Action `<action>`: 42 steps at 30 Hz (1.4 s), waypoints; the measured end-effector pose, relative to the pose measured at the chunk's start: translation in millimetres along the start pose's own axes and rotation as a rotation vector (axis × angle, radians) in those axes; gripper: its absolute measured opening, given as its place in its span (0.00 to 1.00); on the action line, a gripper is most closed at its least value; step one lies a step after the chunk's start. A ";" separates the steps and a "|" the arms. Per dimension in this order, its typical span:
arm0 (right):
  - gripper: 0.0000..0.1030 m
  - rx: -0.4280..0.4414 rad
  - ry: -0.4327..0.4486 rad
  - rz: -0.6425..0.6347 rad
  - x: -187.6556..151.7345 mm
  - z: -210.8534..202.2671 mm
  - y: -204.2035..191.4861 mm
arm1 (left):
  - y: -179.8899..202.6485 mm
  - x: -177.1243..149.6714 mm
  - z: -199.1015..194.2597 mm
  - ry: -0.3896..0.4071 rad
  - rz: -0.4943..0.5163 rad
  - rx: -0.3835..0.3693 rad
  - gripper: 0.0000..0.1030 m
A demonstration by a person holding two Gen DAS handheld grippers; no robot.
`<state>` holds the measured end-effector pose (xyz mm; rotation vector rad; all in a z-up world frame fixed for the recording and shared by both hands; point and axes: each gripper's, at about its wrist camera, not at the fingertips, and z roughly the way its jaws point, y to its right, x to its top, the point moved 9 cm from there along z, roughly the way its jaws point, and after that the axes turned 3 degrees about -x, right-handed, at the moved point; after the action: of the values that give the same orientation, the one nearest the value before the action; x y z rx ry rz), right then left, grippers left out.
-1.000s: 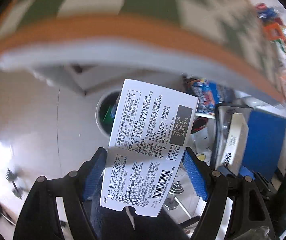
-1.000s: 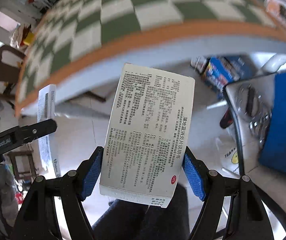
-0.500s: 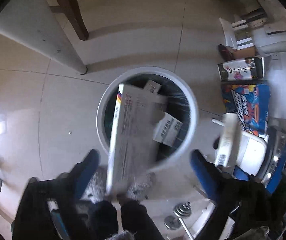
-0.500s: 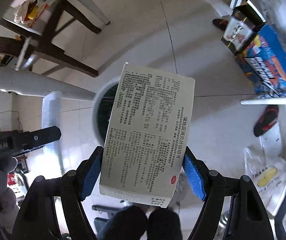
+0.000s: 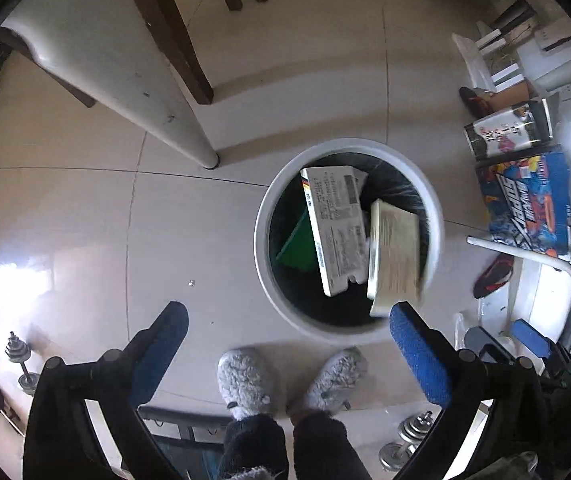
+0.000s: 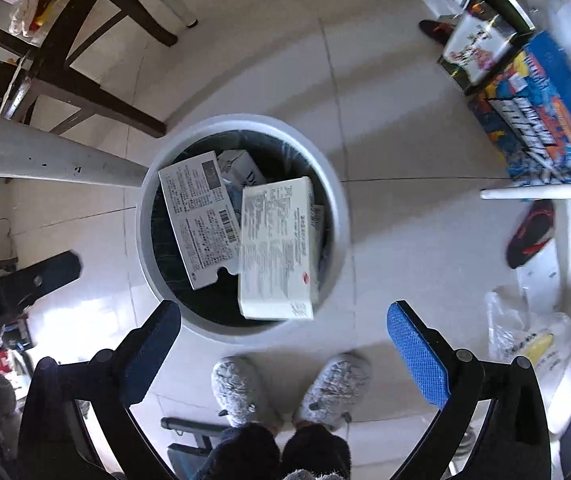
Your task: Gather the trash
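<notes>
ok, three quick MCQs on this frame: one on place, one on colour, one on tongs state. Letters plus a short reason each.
1. Where are the two printed white boxes?
A. inside the round bin
B. on the floor beside the slippers
C. held in the tongs

2. What colour are the pads on the tongs' fingers?
A. red
B. blue
C. yellow

3. How do both tongs stand?
A. shut on a box
B. shut with nothing held
C. open with nothing between them

Key:
1 A: the barcode box and the cream box sit within the bin rim.
2 B: the pads are blue.
3 C: the left tongs and right tongs have just been opening and gape over bare floor and slippers.
</notes>
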<state>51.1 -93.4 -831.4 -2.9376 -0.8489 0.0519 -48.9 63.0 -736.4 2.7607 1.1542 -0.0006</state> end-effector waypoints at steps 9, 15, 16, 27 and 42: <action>1.00 -0.055 0.015 0.011 -23.7 -117.2 1.7 | 23.4 -43.1 -122.1 0.024 0.047 -0.002 1.00; 1.00 -0.037 0.050 0.020 -44.3 -239.6 -2.3 | 42.6 -72.3 -226.2 0.051 0.088 -0.017 1.00; 1.00 -0.032 0.059 0.013 -49.2 -265.3 -4.6 | 46.4 -76.6 -241.7 0.060 0.097 -0.018 1.00; 1.00 0.017 0.172 -0.002 -95.5 -496.8 -19.4 | 92.0 -123.3 -420.2 0.142 0.180 -0.127 1.00; 1.00 0.193 0.246 -0.048 -138.1 -653.8 -45.1 | 100.4 -155.3 -548.4 0.245 0.144 -0.341 1.00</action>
<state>-53.3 -175.2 -174.9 -2.6719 -0.8245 -0.2141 -118.4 -41.1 -171.3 2.5762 0.8996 0.5134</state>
